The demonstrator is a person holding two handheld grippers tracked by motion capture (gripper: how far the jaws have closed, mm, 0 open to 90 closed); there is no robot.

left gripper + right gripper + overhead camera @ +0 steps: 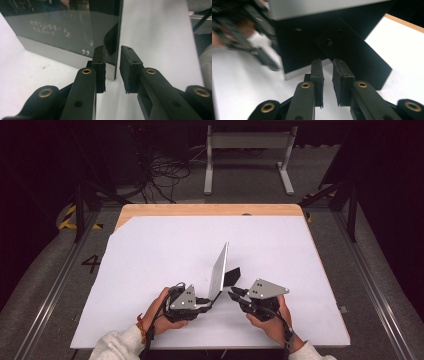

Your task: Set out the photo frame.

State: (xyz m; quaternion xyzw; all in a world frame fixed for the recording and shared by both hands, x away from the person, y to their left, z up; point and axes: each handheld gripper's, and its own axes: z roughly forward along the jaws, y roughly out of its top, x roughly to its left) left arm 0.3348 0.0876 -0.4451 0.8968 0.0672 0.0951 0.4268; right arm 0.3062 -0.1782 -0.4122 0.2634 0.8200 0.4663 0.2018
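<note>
A thin picture frame (pixel 219 270) stands upright on the white table top (pixel 150 250), propped by a black stand (pixel 232 276) behind it. The left gripper view shows its dark glass front (pixel 62 27) with a pale lower border. My left gripper (pixel 206 301) is at the frame's near bottom corner. Its jaws (pixel 112 50) are slightly apart on either side of the frame's edge, not pressing on it. My right gripper (pixel 234 293) is just behind the frame, its jaws (pixel 327 61) narrowly open and pointed at the black stand (pixel 352 52), with nothing between them.
The white sheet covers a wooden table (pixel 210 210) whose far edge shows bare. On the floor beyond are a white metal stand (pixel 247 150) and cables (pixel 160 175). Metal rails (pixel 55 280) run along both sides of the table.
</note>
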